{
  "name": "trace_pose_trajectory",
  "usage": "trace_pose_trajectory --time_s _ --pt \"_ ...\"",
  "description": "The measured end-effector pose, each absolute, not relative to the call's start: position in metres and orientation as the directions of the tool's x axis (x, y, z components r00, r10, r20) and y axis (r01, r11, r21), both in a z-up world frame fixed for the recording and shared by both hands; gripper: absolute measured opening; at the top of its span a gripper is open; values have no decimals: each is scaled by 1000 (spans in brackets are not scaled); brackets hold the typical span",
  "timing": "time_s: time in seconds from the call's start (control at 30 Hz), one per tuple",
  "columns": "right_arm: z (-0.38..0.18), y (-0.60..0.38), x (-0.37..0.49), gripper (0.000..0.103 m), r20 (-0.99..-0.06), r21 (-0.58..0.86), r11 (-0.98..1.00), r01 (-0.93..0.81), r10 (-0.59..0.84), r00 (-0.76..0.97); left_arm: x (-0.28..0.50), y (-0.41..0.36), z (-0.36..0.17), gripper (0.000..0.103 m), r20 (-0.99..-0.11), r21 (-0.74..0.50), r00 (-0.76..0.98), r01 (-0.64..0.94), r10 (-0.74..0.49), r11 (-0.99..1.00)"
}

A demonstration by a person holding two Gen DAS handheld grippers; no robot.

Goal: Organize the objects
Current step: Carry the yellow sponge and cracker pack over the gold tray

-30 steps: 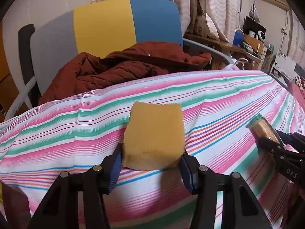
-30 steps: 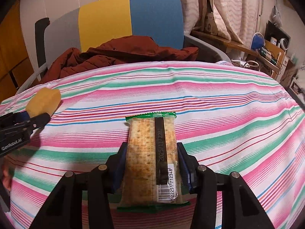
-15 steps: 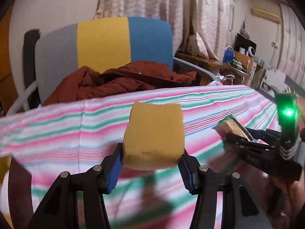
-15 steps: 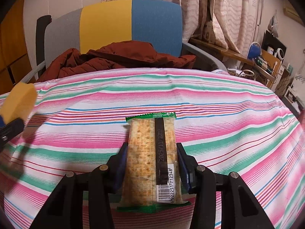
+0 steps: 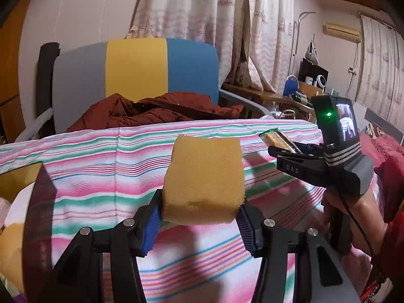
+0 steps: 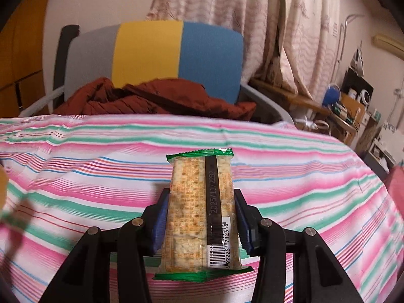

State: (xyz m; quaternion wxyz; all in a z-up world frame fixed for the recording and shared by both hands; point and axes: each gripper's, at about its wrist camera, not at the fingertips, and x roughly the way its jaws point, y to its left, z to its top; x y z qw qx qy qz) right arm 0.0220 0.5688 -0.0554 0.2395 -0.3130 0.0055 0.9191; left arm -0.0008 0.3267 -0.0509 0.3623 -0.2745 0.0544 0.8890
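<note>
The striped cloth (image 5: pixel 106 166) in pink, green and white bands covers the surface and fills the lower half of both wrist views. Behind it stands a chair (image 5: pixel 136 68) with a back in grey, yellow and blue panels, and a rust-brown jacket (image 5: pixel 151 111) lies heaped on its seat. Pale patterned curtains (image 5: pixel 227 20) hang behind the chair, and a cluttered desk (image 6: pixel 341 111) sits off to the right.

The left gripper (image 5: pixel 202 217) holds a yellow sponge (image 5: pixel 204 176) above the cloth; its blue-padded fingers (image 5: pixel 151 227) pinch the block by its near lower end, one on each side. The sponge's longer axis runs straight away from the camera, with the free end tilted up toward the chair.

The right gripper (image 6: pixel 200 222) clamps a cracker packet (image 6: pixel 202 209), clear-wrapped with green crimped ends, a black strip with a printed date and a barcode label. Its fingers (image 6: pixel 160 217) press on the packet's two long edges at about mid-length. The packet's long axis points forward along the fingers toward the chair, barcode end nearest the camera, the face with strip and label turned up. In the left wrist view the same gripper (image 5: pixel 285 149) appears on the right, held by a hand (image 5: pixel 353 209), with the packet's (image 5: pixel 275 139) far end poking out above the cloth.
</note>
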Motion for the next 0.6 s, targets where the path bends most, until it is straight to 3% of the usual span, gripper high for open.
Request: trace_pose_trajectory --time_s 0.37,0.6 --pt "-43 546 39 48 -630 -65 -914 -401 349 -694 12 287 -57 54 -537 -150 -571 -659 621 -737" --pt "-28 498 49 48 -643 33 -950 -310 217 -734 34 261 -55 54 -549 -169 -552 -662 627 -730"
